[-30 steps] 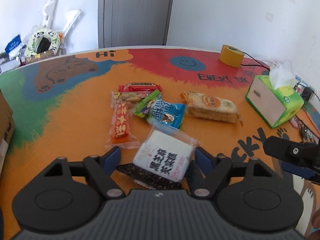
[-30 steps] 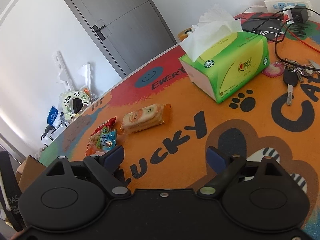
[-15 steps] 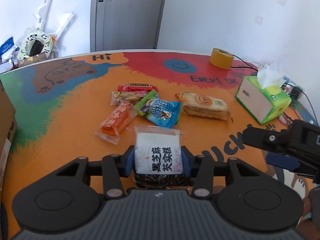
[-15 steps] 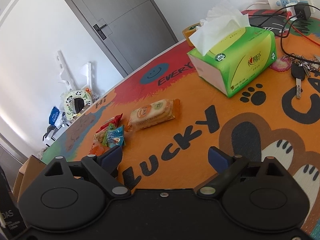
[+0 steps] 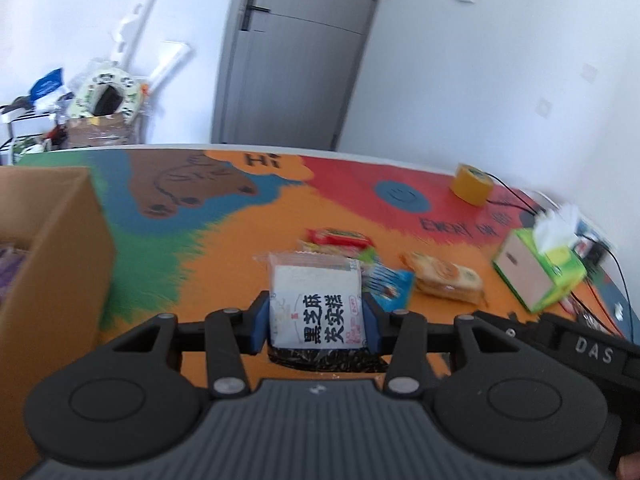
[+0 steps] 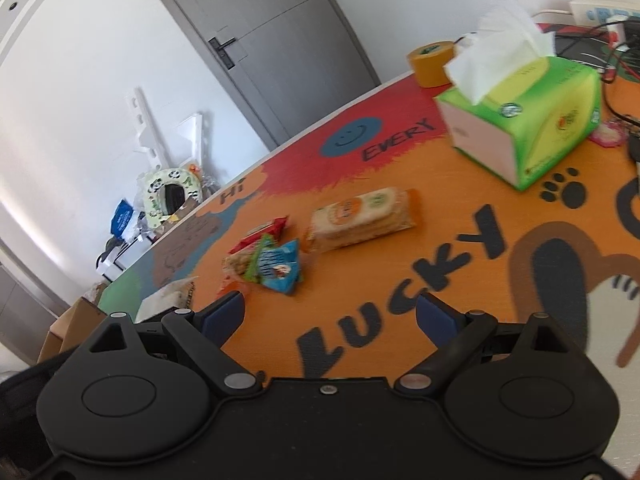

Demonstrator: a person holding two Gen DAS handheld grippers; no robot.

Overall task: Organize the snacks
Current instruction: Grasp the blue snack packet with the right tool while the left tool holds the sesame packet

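Cardboard forms the box (image 5: 52, 248) at 9 o'clock in the left wrist view, standing on the printed table mat (image 5: 224, 236). At 6 o'clock the left gripper (image 5: 316, 320) has its blue pads (image 5: 259, 324) clamped on both sides of the white sesame-snack packet (image 5: 316, 300), which is held upright above the mat. Behind the packet, at 1 o'clock, lie the red packet (image 5: 338, 236), the blue packet (image 5: 390, 286) and the cracker pack (image 5: 444, 276). At 3 o'clock stands the green tissue box (image 5: 536, 268), with the yellow tape roll (image 5: 472, 184) farther back. In the right wrist view, the right gripper (image 6: 330, 314) hovers over the mat with its jaws wide apart and nothing between them; the blue packet (image 6: 278, 266) and cracker pack (image 6: 362, 218) lie toward 11 and 12 o'clock.
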